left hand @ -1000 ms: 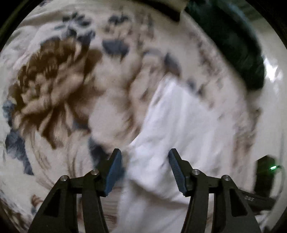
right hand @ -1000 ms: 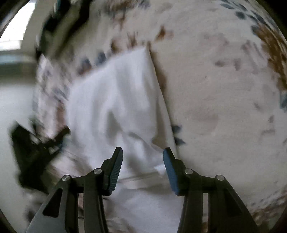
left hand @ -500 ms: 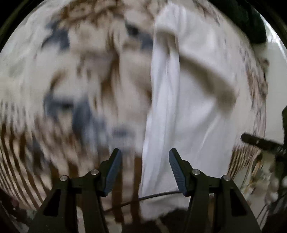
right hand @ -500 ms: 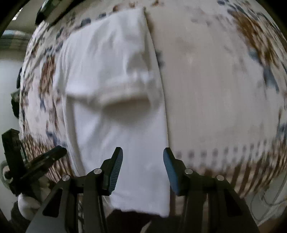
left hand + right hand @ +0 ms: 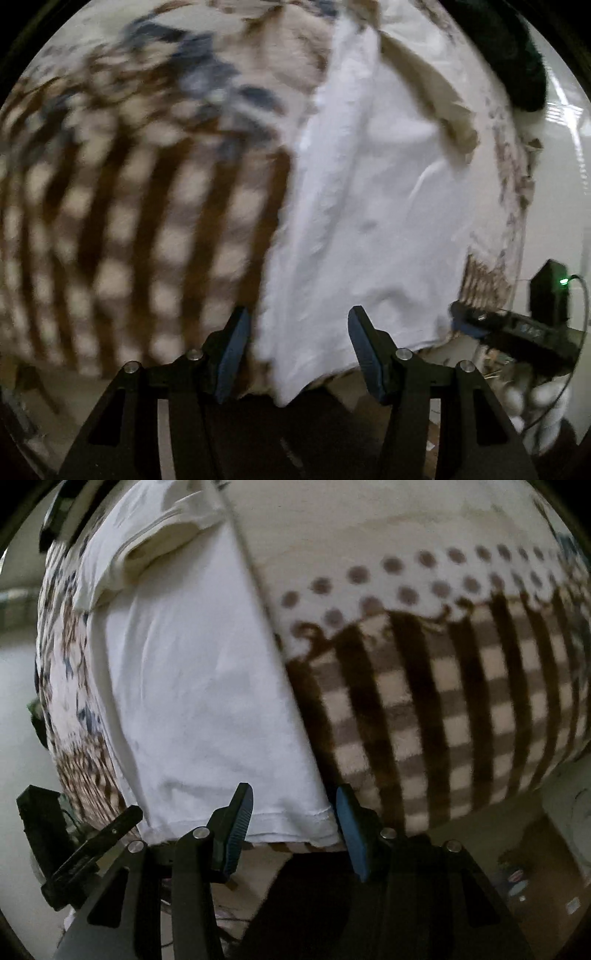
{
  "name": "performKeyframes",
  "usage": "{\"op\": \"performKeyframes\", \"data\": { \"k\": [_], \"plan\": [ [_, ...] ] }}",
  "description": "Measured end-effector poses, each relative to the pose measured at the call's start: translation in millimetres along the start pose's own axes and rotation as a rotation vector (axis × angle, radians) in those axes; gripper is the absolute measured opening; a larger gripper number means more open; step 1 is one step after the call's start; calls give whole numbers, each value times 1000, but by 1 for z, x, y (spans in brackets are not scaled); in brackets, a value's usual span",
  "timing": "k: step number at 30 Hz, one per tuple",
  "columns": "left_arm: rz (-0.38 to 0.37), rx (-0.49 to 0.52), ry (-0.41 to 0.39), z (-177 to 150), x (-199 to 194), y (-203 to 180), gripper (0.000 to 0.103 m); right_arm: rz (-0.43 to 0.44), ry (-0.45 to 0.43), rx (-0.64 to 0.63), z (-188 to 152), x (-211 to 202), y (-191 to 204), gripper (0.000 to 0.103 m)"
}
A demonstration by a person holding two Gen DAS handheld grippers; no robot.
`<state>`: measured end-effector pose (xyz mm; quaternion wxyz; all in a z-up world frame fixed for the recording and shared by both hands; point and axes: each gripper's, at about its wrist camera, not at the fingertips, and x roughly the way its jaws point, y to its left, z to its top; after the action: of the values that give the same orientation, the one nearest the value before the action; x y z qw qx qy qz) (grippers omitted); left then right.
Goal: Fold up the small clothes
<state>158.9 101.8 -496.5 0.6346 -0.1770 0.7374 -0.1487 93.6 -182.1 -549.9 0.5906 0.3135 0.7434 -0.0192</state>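
A small white T-shirt lies folded lengthwise on a patterned blanket, its hem hanging at the near edge. My left gripper is open and empty, its fingers either side of the hem's left corner. In the right wrist view the same shirt shows with its sleeve folded over at the top. My right gripper is open and empty, just in front of the hem's right corner. The other gripper shows at the lower left.
The blanket has brown checks and dots near its front edge and flowers further back. A dark garment lies at the far right of the surface. The right gripper with a green light shows at the right.
Both grippers have pulled back from over the shirt's middle toward its hem at the near edge of the blanket. They stayed open. The shirt lies flat.
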Motion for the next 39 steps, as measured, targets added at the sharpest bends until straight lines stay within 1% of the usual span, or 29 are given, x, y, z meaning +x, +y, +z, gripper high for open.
{"op": "performKeyframes", "data": {
  "k": [3,5,6,7,9,10,12,14,15,16,18,20,21,22,24,25,26,27,29,30,31,32,33,34,35,36,37,38,39],
  "plan": [
    [10,30,0,6,16,-11,52,43,4,24,3,1,-21,49],
    [18,70,-34,2,17,-20,46,75,6,45,8,0,-34,49],
    [26,100,-50,1,15,-26,16,102,-1,59,8,0,-40,48],
    [33,127,-54,-2,12,-30,4,118,-9,64,8,3,-37,34],
    [36,143,-80,-8,7,-37,4,169,1,59,8,0,-43,7],
    [20,127,-89,-11,2,-35,4,193,11,58,5,-1,-45,6],
    [-13,79,-95,-10,-4,-29,4,217,-3,52,0,-7,-46,5],
    [-62,13,-112,-11,-24,-22,4,251,-5,44,-3,-17,-44,5],
    [-80,-7,-116,-10,-31,-20,4,271,-11,37,-4,-28,-45,5],
    [-118,-44,-124,-8,-41,-19,4,285,-14,33,-6,-34,-45,5],
    [-171,-95,-144,-3,-64,-14,4,341,-32,23,-5,-61,-45,4],
    [-236,-145,-172,8,-85,-22,4,386,-50,5,2,-90,-45,4],
    [-280,-165,-195,20,-99,-28,4,403,-61,-6,6,-102,-42,4],
    [-301,-172,-211,28,-107,-31,4,430,-82,-19,13,-120,-37,4],
    [-353,-187,-242,53,-119,-41,4,464,-124,-41,32,-147,-26,4],
    [-384,-201,-264,76,-124,-46,4,474,-144,-48,44,-158,-22,4],
    [-396,-208,-276,88,-125,-51,4,484,-165,-50,57,-167,-17,4],
    [-415,-220,-293,114,-126,-56,4,496,-192,-47,75,-176,-11,4],
    [-437,-238,-301,153,-115,-72,5,502,-237,-30,108,-184,5,4],
    [-452,-260,-309,183,-109,-72,6,498,-266,-16,132,-187,12,4],
    [-467,-275,-316,205,-104,-70,7,496,-279,-9,146,-189,19,4],
    [-484,-297,-318,224,-98,-67,10,491,-299,9,174,-189,24,5],
    [-510,-320,-324,239,-92,-62,22,491,-308,32,195,-186,27,5],
    [-530,-344,-333,252,-90,-56,41,488,-308,52,210,-183,31,5],
    [-539,-357,-341,257,-91,-51,50,491,-299,73,226,-179,32,6],
    [-566,-372,-369,264,-94,-42,57,516,-289,95,241,-178,30,7],
    [-573,-376,-383,267,-96,-37,57,530,-288,102,246,-171,36,16],
    [-558,-374,-384,266,-98,-33,57,546,-295,101,252,-173,35,24],
    [-520,-361,-380,267,-100,-30,57,550,-317,85,253,-180,33,41]
  ]
}}
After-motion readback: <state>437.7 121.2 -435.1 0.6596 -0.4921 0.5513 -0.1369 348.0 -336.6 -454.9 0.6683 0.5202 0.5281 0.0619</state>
